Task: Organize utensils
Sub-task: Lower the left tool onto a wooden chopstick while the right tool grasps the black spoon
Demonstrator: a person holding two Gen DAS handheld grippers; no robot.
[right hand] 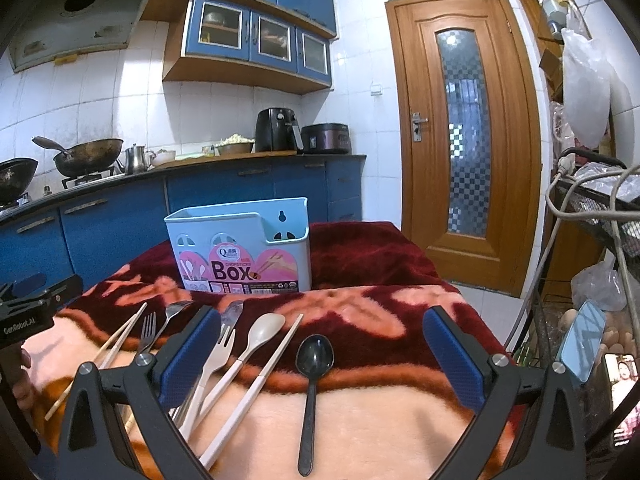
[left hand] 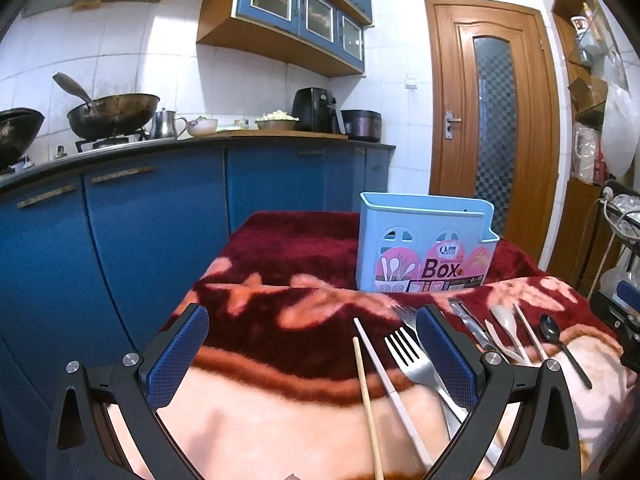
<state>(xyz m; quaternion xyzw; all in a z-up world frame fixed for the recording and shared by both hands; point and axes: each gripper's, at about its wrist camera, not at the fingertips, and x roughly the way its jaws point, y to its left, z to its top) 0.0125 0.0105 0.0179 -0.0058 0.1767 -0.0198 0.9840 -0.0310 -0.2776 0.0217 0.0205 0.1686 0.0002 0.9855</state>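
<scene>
Many forks, spoons and chopsticks lie in a row on the fuzzy red blanket (right hand: pixel 380 272), in front of the blue box (right hand: pixel 240 248).

Both the left gripper (left hand: pixel 312 354) and the right gripper (right hand: pixel 320 356) are wide open and hold nothing. A steel fork (left hand: pixel 412 360) lies between the left fingers. The black spoon (right hand: pixel 312 376) lies between the right fingers. Behind the box are blue cabinets (left hand: pixel 120 216), a wok (left hand: pixel 112 114) and a wooden door (right hand: pixel 460 128).
</scene>
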